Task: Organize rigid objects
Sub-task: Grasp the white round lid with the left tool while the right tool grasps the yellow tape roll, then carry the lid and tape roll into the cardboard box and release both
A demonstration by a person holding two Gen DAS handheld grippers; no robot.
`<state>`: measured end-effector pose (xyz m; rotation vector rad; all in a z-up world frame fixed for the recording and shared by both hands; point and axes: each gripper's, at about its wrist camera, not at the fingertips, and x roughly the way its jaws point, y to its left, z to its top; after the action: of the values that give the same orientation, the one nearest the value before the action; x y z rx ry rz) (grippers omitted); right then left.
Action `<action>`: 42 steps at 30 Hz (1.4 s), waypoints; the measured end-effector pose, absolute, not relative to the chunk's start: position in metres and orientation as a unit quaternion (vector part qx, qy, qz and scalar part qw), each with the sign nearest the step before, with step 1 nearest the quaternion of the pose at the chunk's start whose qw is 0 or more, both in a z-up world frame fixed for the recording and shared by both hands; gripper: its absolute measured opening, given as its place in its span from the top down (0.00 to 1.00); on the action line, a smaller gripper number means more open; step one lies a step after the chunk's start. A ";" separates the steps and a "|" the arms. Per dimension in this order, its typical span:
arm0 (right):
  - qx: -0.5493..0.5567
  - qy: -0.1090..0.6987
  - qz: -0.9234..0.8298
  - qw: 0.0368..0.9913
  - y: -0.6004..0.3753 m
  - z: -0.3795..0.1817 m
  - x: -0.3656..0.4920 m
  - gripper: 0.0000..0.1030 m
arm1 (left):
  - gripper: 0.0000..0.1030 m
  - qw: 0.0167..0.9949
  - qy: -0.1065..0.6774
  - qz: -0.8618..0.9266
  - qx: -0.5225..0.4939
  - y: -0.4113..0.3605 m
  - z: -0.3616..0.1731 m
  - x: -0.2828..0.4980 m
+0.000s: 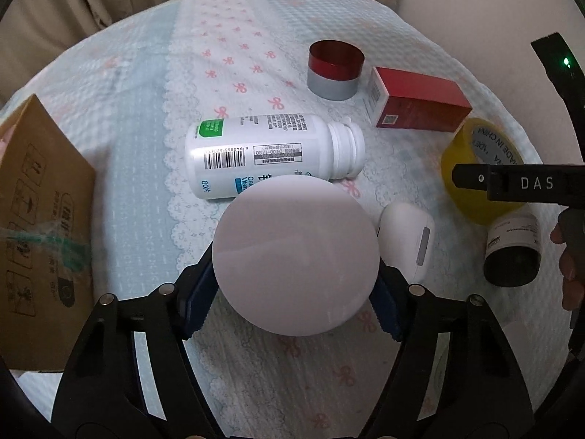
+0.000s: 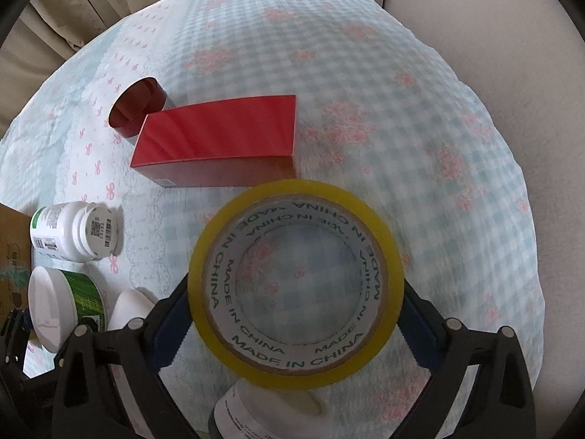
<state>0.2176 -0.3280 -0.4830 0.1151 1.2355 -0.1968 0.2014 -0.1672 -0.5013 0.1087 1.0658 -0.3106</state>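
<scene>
Black gripper [image 1: 296, 292] frames, blue ridged fingers [image 1: 197, 300], silver screws.

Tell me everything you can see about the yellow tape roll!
The yellow tape roll is a ring of see-through yellowish tape wound on a grey cardboard core printed MADE IN CHINA in green. It lies flat on the checked cloth, which shows through its hole. The right gripper has a blue pad on each side of it, seemingly touching. A red box lies just behind it.

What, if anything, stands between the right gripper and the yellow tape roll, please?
Nothing visible does. The yellow tape roll already lies between the right gripper's fingers, though I cannot tell whether the pads press on it. The red box sits just beyond the roll, outside the gap.
</scene>
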 end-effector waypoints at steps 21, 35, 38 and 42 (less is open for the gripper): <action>0.065 0.511 -0.086 0.853 -0.317 -0.350 0.177 0.06 | 0.32 0.888 0.443 -0.122 0.013 -0.138 -0.346 0.174; 0.040 0.446 -0.006 0.894 -0.216 -0.167 0.149 0.06 | 0.32 0.917 0.392 -0.063 -0.036 -0.007 -0.176 0.144; 0.037 0.437 0.012 0.898 -0.180 -0.155 0.151 0.06 | 0.32 0.918 0.391 -0.053 -0.033 0.037 -0.164 0.145; 0.052 0.436 0.026 0.898 -0.128 -0.151 0.155 0.06 | 0.32 0.918 0.395 -0.043 -0.008 0.094 -0.161 0.151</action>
<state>0.1554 -0.1277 -0.1512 0.1079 0.9037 0.0547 0.1514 0.0935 -0.1609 -0.0171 0.8115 -0.0893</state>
